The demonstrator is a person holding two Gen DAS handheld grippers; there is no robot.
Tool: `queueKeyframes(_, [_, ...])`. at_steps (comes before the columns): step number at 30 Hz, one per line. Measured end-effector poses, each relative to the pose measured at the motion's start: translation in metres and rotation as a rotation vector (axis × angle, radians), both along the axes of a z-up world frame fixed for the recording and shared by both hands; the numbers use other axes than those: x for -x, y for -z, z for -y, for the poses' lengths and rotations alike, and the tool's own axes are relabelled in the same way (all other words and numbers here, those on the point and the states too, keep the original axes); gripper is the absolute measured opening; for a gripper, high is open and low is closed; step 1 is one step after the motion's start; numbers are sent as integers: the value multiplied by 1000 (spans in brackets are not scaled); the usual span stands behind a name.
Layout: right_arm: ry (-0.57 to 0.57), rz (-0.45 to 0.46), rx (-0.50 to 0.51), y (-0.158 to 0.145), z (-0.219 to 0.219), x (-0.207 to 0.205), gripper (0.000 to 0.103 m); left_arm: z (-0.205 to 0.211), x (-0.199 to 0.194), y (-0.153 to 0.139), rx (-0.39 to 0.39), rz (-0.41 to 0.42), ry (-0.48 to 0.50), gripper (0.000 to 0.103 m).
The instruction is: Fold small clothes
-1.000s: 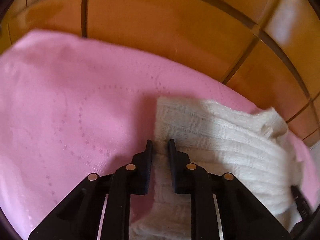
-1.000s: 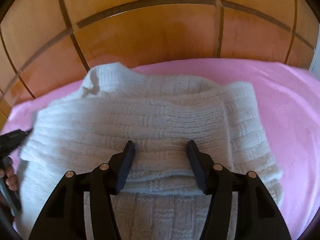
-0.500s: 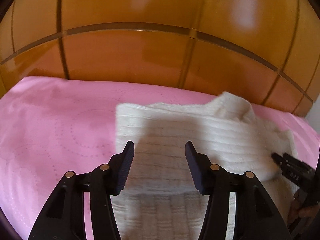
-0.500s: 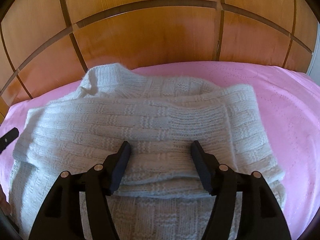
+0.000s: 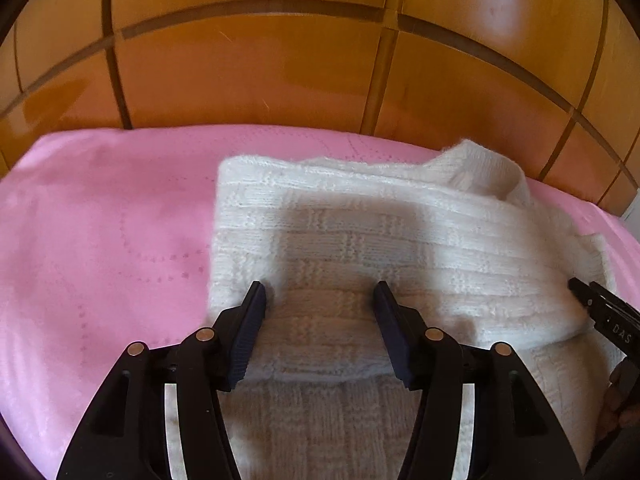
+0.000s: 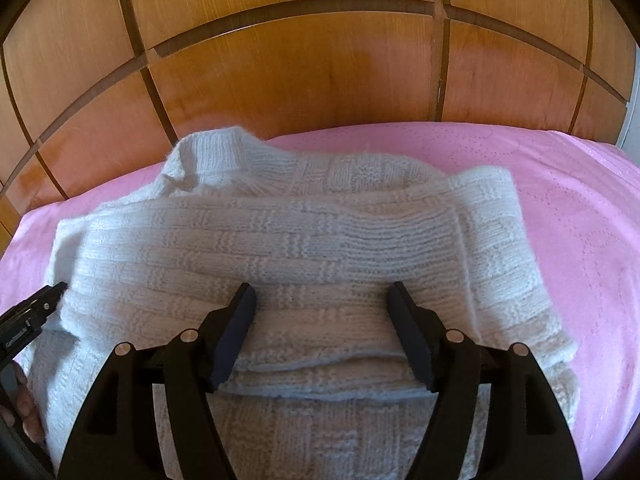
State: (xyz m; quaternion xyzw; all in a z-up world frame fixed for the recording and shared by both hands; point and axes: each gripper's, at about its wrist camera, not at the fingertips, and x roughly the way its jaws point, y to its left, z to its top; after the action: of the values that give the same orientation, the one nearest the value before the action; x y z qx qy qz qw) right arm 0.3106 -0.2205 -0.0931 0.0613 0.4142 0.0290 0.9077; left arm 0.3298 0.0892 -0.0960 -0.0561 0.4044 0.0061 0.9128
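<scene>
Two grippers hover over one garment, and both are empty: the left gripper (image 5: 320,304) has its fingers spread wide above the near-left part of the white knit sweater (image 5: 400,248), and the right gripper (image 6: 320,304) is just as wide open over the middle of it, nothing pinched in either. The sweater lies on the pink bedspread (image 5: 100,240) close to the wooden headboard (image 6: 320,80), its ribbed collar (image 6: 216,160) at the far end, nearest the headboard. From the right wrist view a folded band lies across the body, a sleeve or the sides brought in, with a doubled edge stacked just under the fingers, so I judge the first folds are down and the piece is partway to a neat packet. What's left, I'd say, is the closing fold: pinch the near hem at two corners and carry it up toward the collar, or the reverse. That calls for a grip through several thick layers without dragging the lower ones out of line. And this is chunky stuff, a basket-weave knit in raised blocks with a fuzzy halo at the edges, soft and springy, likely to puff back up. The bedspread is smooth with stitched dotted curves. The headboard is glossy amber wood cut into panels by dark grooves.
</scene>
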Motion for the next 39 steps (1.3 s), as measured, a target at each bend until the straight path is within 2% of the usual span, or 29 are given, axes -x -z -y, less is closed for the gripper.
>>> queueKeyframes(3, [-28, -3, -22, -3, -1, 1, 90, 3, 18, -13, 24, 15, 10, 56])
queueKeyframes(5, [-28, 2, -2, -9, -5, 8, 93, 7, 35, -21, 27, 35, 15, 64])
queueKeyframes(9, [-28, 5, -11, -18, -9, 31, 99, 10, 65, -29, 35, 46, 30, 65])
queueKeyframes(18, [-26, -69, -27, -12, 5, 94, 99, 0, 129, -34, 52, 35, 43, 65])
queueKeyframes(26, [58, -92, -1, -15, 52, 153, 99, -27, 172, -22, 94, -25, 22, 65])
queueKeyframes(30, [122, -122, -66, -12, 87, 183, 99, -45, 198, -13, 136, -71, 39, 65])
queueKeyframes(32, [137, -157, -139, -6, 103, 199, 97, -52, 209, -10, 166, -96, 61, 64])
queueKeyframes(33, [135, -166, -164, -5, 107, 207, 92, -56, 214, -7, 193, -110, 76, 62])
queueKeyframes(35, [112, -179, -189, -4, 109, 224, 85, -64, 227, -1, 280, -154, 113, 54])
queueKeyframes(36, [96, -190, -194, -4, 108, 234, 80, -66, 234, 1, 308, -172, 128, 53])
queueKeyframes(38, [68, -218, -216, -3, 105, 248, 67, -67, 245, 3, 326, -188, 155, 45])
queueKeyframes(39, [58, -230, -228, -2, 104, 253, 58, -66, 251, 5, 336, -200, 174, 44])
